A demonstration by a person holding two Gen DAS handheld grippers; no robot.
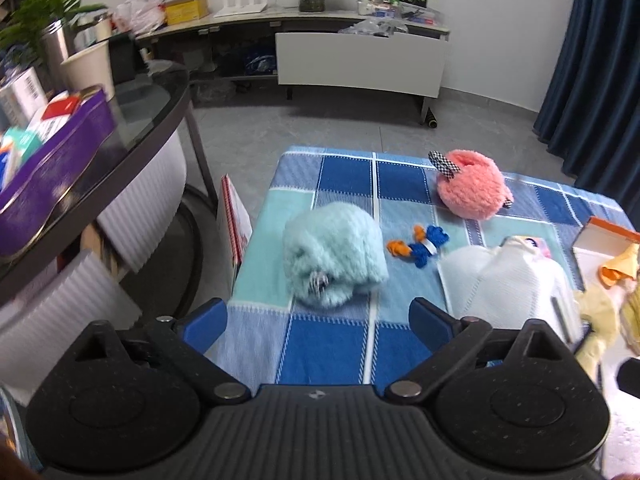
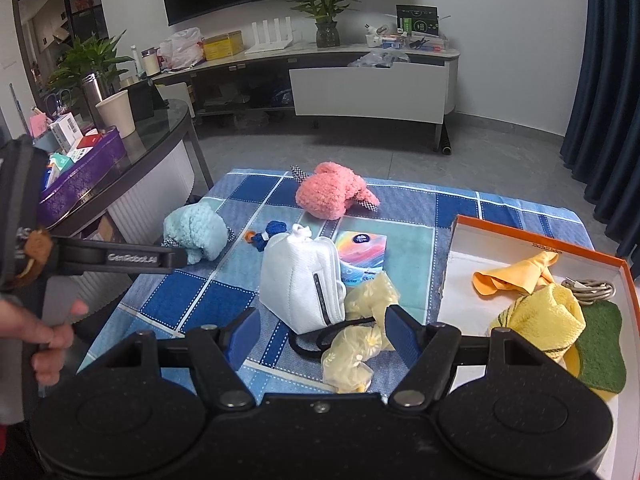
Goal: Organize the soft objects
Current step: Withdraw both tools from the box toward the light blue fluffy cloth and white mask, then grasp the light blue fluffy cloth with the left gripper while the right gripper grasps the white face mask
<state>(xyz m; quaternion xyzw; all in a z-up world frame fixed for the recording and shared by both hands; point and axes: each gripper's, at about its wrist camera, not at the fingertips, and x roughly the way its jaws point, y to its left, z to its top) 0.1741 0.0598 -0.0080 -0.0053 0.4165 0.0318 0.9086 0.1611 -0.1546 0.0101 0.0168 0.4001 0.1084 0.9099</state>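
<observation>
Left gripper (image 1: 320, 314) wide, holding nothing; pale blue plush (image 1: 334, 254) on the checked cloth (image 1: 328, 352) just ahead of its fingers. Right gripper (image 2: 320, 330) wide too, yellow hair tie (image 2: 360, 344) lying unpinched between its fingers.

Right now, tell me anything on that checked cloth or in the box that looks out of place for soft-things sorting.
Inside the orange-edged box, a coiled grey cable lies behind the yellow cloth; it is not soft like its neighbours. On the checked cloth, a colourful flat packet sits half hidden behind the white pouch.
</observation>
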